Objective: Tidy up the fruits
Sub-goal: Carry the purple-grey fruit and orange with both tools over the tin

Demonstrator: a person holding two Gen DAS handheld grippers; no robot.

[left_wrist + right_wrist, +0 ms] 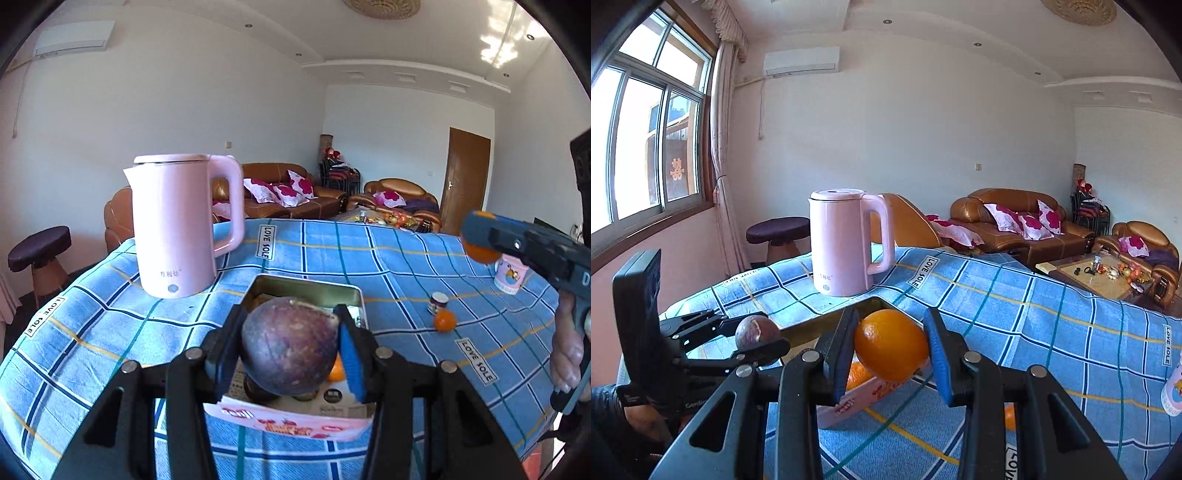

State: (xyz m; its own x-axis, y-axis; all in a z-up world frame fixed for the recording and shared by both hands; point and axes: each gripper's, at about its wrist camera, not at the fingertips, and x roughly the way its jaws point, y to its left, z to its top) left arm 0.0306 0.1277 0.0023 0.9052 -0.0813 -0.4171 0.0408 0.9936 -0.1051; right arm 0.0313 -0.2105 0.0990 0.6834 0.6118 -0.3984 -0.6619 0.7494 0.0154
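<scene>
The left hand-held gripper [290, 347] held a purple fruit [290, 345] clamped between its pads, lifted above a pink box [291, 424] on the checked surface [388, 266]. The right hand-held gripper [891, 347] gripped an orange [892, 345] tightly, also raised over that box. A metal tin [314, 290] lay open just behind the box. Another orange [444, 320] sat on the cloth beside a small cup [437, 302]. A pink kettle [177, 225] stood behind the tin.
</scene>
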